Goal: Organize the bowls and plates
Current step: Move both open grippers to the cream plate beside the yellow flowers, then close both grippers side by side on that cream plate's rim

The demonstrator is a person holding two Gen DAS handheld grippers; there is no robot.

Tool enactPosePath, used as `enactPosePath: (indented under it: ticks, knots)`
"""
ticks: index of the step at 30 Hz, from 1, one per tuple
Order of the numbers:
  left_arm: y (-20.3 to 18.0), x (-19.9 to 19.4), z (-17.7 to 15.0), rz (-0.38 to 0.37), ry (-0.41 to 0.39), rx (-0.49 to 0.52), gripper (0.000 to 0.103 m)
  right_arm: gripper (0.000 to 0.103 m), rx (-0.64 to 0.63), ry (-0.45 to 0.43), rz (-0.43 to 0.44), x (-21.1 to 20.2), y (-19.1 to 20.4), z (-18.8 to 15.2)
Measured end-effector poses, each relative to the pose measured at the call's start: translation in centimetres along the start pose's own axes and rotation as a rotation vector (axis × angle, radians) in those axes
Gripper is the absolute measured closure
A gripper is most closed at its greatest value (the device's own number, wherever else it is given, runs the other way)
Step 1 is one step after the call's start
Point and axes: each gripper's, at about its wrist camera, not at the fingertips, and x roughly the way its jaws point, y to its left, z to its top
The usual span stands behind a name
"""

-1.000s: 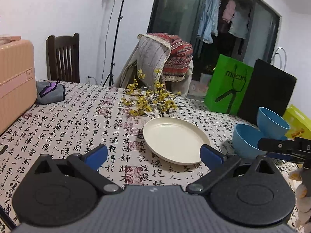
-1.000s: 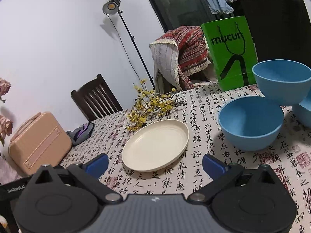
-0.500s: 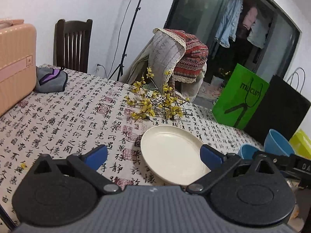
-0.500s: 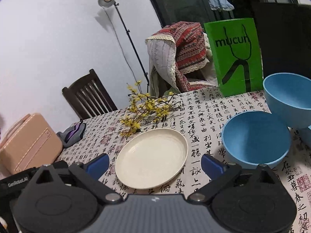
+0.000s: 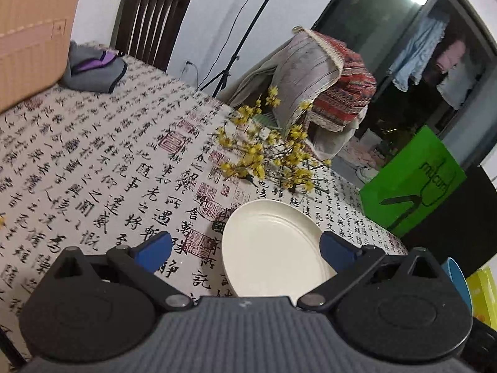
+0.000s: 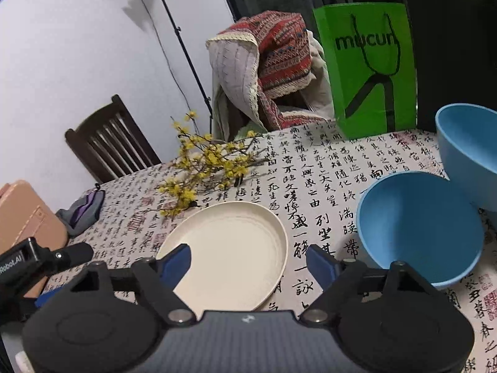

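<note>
We see a cream plate lying flat on the table, which is covered by a cloth printed with black characters. In the right wrist view the plate is in the lower middle of the frame, and the right gripper hangs over its near part. Its jaws have just been closing, yet they stand apart: the left blue pad is in front of the plate's surface and the right one in front of the cloth beside the rim, so the near rim shows between them. They do not press on it.

To the right of the plate stands a blue bowl, and a second blue bowl is at the right edge, touching it from behind.

In the left wrist view the left gripper is spread wide, gripping nothing, with the plate in the lower middle between its pads. Yellow flowers lie just behind the plate.
</note>
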Motion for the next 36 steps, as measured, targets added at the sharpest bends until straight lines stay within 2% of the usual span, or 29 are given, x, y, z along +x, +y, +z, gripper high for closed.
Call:
enactPosePath:
  ticks: [8, 12, 15, 22, 28, 36]
  knots:
    - [0.3, 4.2, -0.1, 0.019, 0.020, -0.018, 0.000, 0.040, 0.004, 0.009, -0.064, 3.2, 0.0, 1.0]
    - [0.7, 5.6, -0.6, 0.032, -0.007, 0.007, 0.000, 0.048, 0.009, 0.018, -0.096, 5.0, -0.3, 1.4]
    - [1.2, 6.4, -1.1, 0.040, -0.030, 0.009, 0.000, 0.059, 0.016, 0.023, -0.104, 6.3, -0.6, 1.4]
    - [1.5, 7.5, -1.5, 0.008, -0.049, 0.072, 0.008, 0.072, 0.030, 0.039, -0.107, 8.9, -1.7, 0.8]
    - [1.9, 8.4, -1.8, -0.009, -0.020, 0.076, 0.021, 0.078, 0.042, 0.053, -0.106, 9.9, -2.4, 0.2]
    - [2.3, 9.4, -2.3, -0.005, 0.003, 0.085, 0.033, 0.078, 0.033, 0.063, -0.116, 10.9, -2.7, 0.1]
